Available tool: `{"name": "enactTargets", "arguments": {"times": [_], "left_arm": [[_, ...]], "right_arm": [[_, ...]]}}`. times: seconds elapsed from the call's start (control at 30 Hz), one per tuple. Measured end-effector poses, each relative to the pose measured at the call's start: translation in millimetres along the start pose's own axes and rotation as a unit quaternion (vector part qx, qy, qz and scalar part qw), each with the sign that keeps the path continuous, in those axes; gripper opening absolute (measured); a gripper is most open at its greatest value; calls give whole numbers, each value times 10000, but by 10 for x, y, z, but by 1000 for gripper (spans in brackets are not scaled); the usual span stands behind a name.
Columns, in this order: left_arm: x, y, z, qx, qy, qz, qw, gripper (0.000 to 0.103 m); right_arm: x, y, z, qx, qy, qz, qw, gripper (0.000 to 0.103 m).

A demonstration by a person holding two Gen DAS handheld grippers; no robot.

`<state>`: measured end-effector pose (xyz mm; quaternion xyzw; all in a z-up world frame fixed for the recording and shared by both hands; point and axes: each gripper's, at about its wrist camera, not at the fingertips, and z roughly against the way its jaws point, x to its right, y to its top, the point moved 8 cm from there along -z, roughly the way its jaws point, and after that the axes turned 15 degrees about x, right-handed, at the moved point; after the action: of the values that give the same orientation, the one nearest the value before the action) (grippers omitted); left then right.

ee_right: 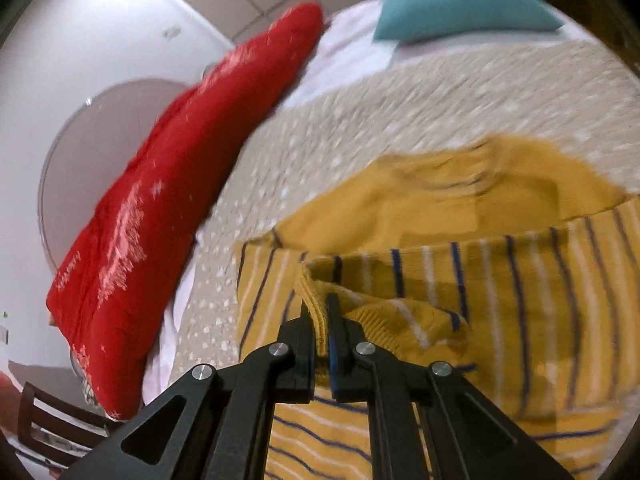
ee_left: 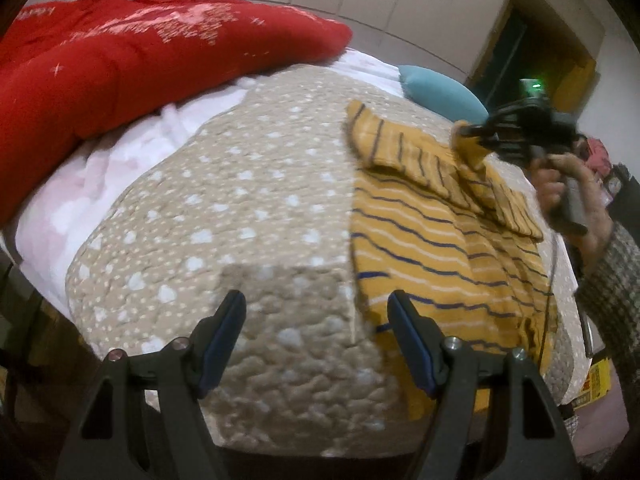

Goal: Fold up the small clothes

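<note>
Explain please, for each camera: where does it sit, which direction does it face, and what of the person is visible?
Left wrist: sits on the open left hand-held gripper, facing down across the beige blanket; shows the person's hand holding the right hand-held gripper.
Right wrist: sits on that gripper, shut on the yellow striped sweater; no body visible.
Shared: sweater, blanket, red quilt, teal pillow.

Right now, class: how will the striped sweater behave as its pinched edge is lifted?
Likely floppy: the sweater already drapes in folds from the right gripper. Probably light, since one pinch on the ribbed cuff raises it. Unlikely to slip on the textured blanket.
</note>
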<state>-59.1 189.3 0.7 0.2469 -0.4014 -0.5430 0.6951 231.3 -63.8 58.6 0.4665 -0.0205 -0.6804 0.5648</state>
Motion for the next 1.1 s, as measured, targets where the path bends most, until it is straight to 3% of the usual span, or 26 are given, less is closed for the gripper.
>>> {"name": "enactTargets", "arguments": {"times": [0.13, 0.4, 0.43, 0.5, 0.67, 0.77, 0.93, 1.1], "left_arm": [[-155, -24, -21, -13, 52, 151, 9999, 72], [-288, -74, -86, -99, 73, 292, 9995, 72], [-291, -83, -92, -114, 77, 306, 9994, 72], [-281, -92, -92, -130, 81, 307, 9994, 72], [-264, -68, -43, -89, 146, 264, 9995, 72], [-281, -40, 14, -40, 222, 262, 9994, 72], [-250, -30, 90, -10, 251, 267, 9993, 73], [-75, -48, 141, -58, 132, 199, 9997, 73]], "right_arm": [[-111, -197, -501, -230, -81, -38, 9997, 5], [-321, -447, -907, -619, -52, 103, 9980, 10], [-360, -483, -910, -660, -42, 172, 9977, 12], [-472, -557, -948, -715, 8, 327, 9969, 34], [-974, -766, -950, -924, 615, 734, 9911, 39], [-1105, -869, -774, -888, 731, 1045, 9879, 47], [-726, -1034, -268, -903, 475, 1407, 9848, 50], [263, -1039, 608, -620, -132, 1188, 9909, 56]]}}
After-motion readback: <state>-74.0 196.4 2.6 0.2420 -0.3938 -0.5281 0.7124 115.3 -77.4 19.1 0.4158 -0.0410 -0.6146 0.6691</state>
